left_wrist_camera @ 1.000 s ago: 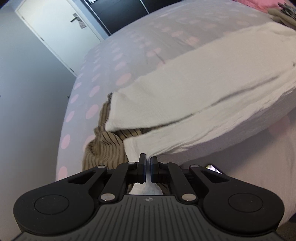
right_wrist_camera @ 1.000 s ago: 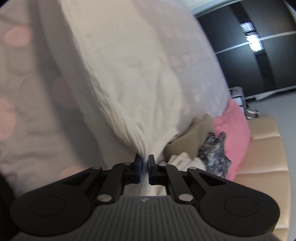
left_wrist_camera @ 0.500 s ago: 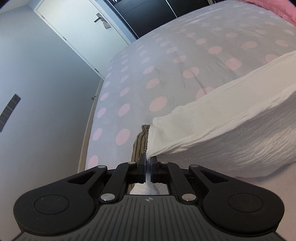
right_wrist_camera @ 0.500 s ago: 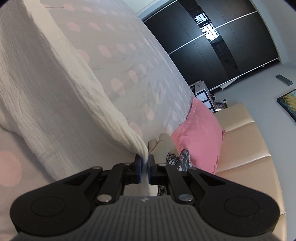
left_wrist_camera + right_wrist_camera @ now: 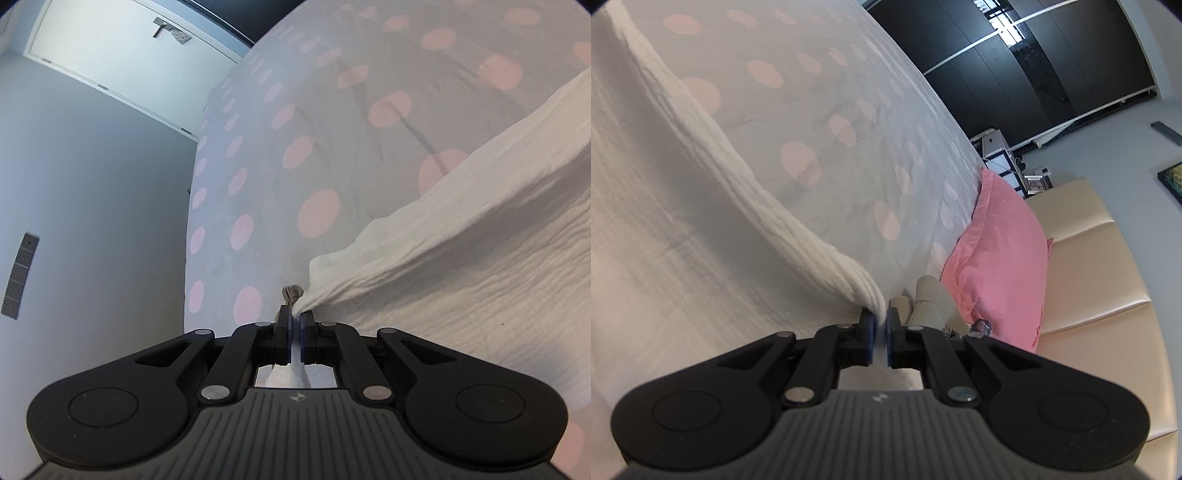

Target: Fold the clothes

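Nearest in the left wrist view, the left gripper (image 5: 295, 321) has its two fingers pressed almost together, pinching a corner of the white garment (image 5: 461, 266); a bit of the cloth shows through the narrow slit between the blue pads and bunches below them. Just past the fingertips a small tuft of brownish striped fabric (image 5: 291, 293) peeks out, though too little of it shows to say whether it is caught in the grip or only lies behind. From the pinched corner the crinkled white cloth fans out to the right as a raised, taut sheet above the bedspread (image 5: 314, 155), which is pale grey with pink dots. Beyond the bed's left edge stand a plain wall and, further back, a white door (image 5: 110, 62) with a lever handle.

In the right wrist view, the right gripper (image 5: 881, 326) is likewise closed on the same garment (image 5: 701, 229), its pads clamping a ribbed edge (perhaps a hem or cuff) that rises out of the slit and runs up to the left as a folded ridge. Just to the right of the fingertips lies a cream, fleecy piece of clothing (image 5: 929, 301), and close beside it a dark patterned item (image 5: 980, 326), mostly hidden by the gripper. Behind those a pink pillow (image 5: 997, 251) leans against a beige padded headboard (image 5: 1108, 295). The dotted bedspread (image 5: 849, 110) stretches away to a dark glossy wardrobe (image 5: 1034, 66) at the far wall.
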Demonstrator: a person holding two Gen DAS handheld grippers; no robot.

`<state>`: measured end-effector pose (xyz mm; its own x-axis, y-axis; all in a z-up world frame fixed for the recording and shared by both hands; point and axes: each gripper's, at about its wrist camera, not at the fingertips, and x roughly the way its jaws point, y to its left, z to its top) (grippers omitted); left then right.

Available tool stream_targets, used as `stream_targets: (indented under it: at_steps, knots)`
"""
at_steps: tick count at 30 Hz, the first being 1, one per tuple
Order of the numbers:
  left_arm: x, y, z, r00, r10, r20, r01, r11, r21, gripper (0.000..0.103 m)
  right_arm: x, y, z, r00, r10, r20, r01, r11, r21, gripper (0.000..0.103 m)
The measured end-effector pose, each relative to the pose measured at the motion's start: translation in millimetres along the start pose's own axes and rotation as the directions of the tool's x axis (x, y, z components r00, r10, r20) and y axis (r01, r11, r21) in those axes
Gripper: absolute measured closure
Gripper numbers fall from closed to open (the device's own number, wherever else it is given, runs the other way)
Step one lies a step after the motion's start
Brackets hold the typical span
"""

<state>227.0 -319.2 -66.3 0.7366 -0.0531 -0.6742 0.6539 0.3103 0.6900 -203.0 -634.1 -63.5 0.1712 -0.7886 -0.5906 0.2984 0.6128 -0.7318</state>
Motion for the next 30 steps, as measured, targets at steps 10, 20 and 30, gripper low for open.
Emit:
stream_targets:
  at_steps: [10,20,30]
  knots:
    - [68,-31,33,0.996,0.042,-0.073,-0.034,0.994,0.109,0.101,71,31,28,0.998,0.004,-0.058,-0.003,1.000,0.023,0.097]
    - [94,-35,44,0.996,-0.031,-0.085,0.032,0.999,0.012,0.089,106,55,37,0.994,-0.004,-0.112,0.010,0.998,0.057,0.088]
    - [68,50,10,0.992,-0.105,-0.068,0.079,0.948,-0.309,0.071,58,26,20,0.999,-0.002,-0.049,0.013,0.977,0.212,0.062]
